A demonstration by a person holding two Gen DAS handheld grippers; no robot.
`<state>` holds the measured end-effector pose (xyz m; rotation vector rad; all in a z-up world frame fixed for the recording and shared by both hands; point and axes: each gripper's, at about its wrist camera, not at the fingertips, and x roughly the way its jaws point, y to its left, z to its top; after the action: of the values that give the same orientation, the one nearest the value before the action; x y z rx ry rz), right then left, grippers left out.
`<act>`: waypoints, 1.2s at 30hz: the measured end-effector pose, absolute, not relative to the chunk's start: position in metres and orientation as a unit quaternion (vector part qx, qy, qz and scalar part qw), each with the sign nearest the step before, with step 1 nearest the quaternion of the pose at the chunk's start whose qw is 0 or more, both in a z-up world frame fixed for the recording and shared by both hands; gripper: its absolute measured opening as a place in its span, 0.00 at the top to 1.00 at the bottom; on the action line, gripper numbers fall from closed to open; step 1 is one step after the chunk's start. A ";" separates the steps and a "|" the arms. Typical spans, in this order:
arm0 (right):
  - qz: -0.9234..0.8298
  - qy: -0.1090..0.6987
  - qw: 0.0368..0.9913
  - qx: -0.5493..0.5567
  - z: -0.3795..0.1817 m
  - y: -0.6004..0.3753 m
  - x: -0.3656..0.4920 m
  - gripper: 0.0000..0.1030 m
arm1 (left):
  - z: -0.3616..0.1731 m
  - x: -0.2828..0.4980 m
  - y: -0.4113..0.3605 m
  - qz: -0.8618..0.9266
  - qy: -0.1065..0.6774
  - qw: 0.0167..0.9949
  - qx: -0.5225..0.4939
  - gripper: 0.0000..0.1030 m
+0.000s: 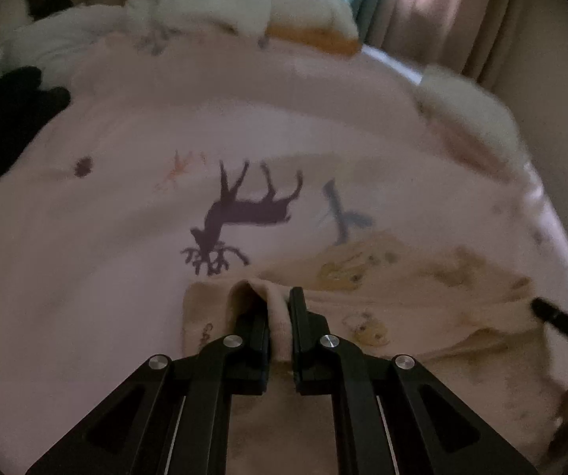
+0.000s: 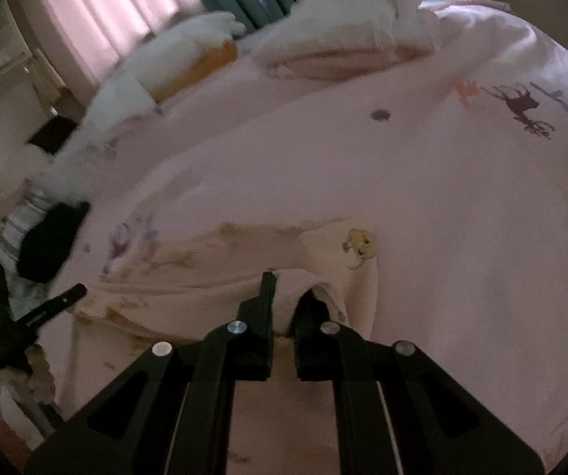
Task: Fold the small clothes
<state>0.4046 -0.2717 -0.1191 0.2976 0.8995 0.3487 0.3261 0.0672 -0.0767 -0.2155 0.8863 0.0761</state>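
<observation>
A small cream garment (image 1: pixel 382 297), printed with little yellow cartoon figures, is seen spread low on a pink bedspread (image 1: pixel 125 158), and it is held at two places at once. In the left wrist view, the left gripper (image 1: pixel 278 304) is closed on a bunched fold of the garment's edge: the cloth is pinched between the two black fingers and rises in a small hump just past their tips. The rest of the garment is laid out to the right of that grip, reaching toward the right gripper (image 1: pixel 553 314), whose black tip is caught at the right edge of the picture.

In the right wrist view the same garment (image 2: pixel 212 273) is shown from the other end. The right gripper (image 2: pixel 284 297) is clamped on a raised fold of cream cloth, which is drawn up between the fingers and partly covers the right one. From there the fabric is stretched away to the left, toward the left gripper (image 2: pixel 66 297), whose fingers are seen near the garment's far edge.

A dark deer print (image 1: pixel 244 213) is seen on the bedspread just beyond the garment. White pillows (image 2: pixel 347 27) are piled at the far end of the bed, with pink curtains (image 2: pixel 97 12) behind. Both views are somewhat blurred.
</observation>
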 end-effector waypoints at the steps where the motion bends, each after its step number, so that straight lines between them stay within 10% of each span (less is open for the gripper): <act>1: 0.160 0.442 0.872 0.140 -0.126 -0.271 0.410 0.92 | -0.089 0.331 0.067 0.040 0.441 0.891 -0.095 0.94; 12: 0.173 0.453 0.851 0.203 -0.136 -0.292 0.406 0.89 | -0.088 0.311 0.098 0.031 0.443 0.877 -0.184 0.89; 17: 0.168 0.417 0.882 0.140 -0.086 -0.298 0.366 0.36 | -0.023 0.252 0.097 0.057 0.372 0.913 -0.159 0.41; 36: 0.207 0.383 0.894 0.103 -0.040 -0.276 0.282 0.40 | 0.014 0.177 0.023 0.010 0.347 0.936 -0.052 0.40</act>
<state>0.2819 -0.2762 -0.0403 0.2128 0.7943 0.4293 0.1766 0.0233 0.0139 -0.1058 0.7096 0.0203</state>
